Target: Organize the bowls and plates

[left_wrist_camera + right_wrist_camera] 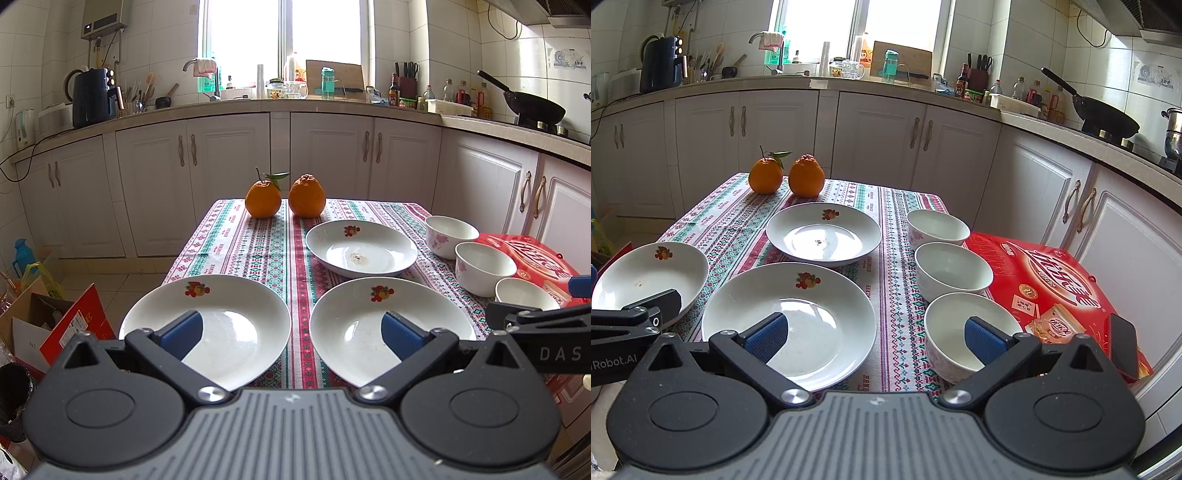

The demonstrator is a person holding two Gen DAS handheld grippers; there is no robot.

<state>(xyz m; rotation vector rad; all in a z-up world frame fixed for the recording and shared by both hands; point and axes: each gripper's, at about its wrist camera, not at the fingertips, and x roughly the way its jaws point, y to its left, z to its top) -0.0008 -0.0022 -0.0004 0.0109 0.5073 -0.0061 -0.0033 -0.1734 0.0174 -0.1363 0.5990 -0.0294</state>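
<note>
Three white plates with a fruit print lie on the patterned tablecloth: near left point(221, 314) point(639, 273), near right point(362, 314) point(812, 295), and far point(362, 247) point(823, 232). Three white bowls with pink flowers stand in a row along the table's right side: far point(448, 230) point(936, 225), middle point(482, 264) point(951, 269), near point(522, 293) point(956, 325). My left gripper point(291, 336) is open and empty above the gap between the two near plates. My right gripper point(877, 338) is open and empty between the near right plate and the near bowl.
Two oranges point(284, 195) point(786, 175) sit at the table's far edge. A red gift box point(1052, 291) with a phone point(1123, 345) on it lies right of the bowls. Cardboard boxes point(44, 325) stand on the floor at left. Kitchen cabinets point(332, 155) line the back.
</note>
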